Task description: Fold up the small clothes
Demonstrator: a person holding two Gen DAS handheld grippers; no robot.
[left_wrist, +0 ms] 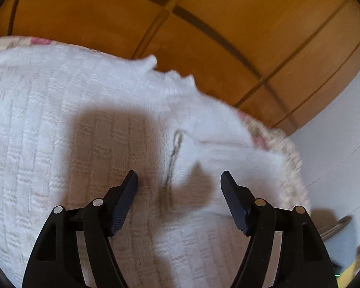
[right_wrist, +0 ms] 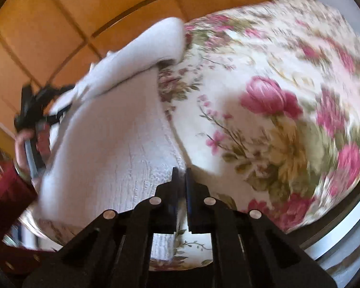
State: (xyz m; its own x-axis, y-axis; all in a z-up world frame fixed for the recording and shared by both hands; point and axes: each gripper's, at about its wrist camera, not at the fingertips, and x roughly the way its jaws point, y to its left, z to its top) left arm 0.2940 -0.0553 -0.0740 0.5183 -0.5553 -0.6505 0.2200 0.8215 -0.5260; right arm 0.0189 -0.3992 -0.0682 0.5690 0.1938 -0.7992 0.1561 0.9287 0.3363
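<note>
Nearest us, our right gripper [right_wrist: 181, 174] points steeply down, jaws pressed together on the near edge of the white knitted garment [right_wrist: 112, 129], which runs lengthwise away to the far left across the round floral-print cushion [right_wrist: 276, 110]. Further left, our left gripper [left_wrist: 178, 180] hangs spread above the knit, gripping nothing. Blur smears the garment's far sleeve.

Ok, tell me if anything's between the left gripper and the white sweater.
Nothing visible. The left gripper hangs open right over the white sweater, with only its shadow on the knit between the jaws. The right gripper is shut at the sweater's edge.
</note>
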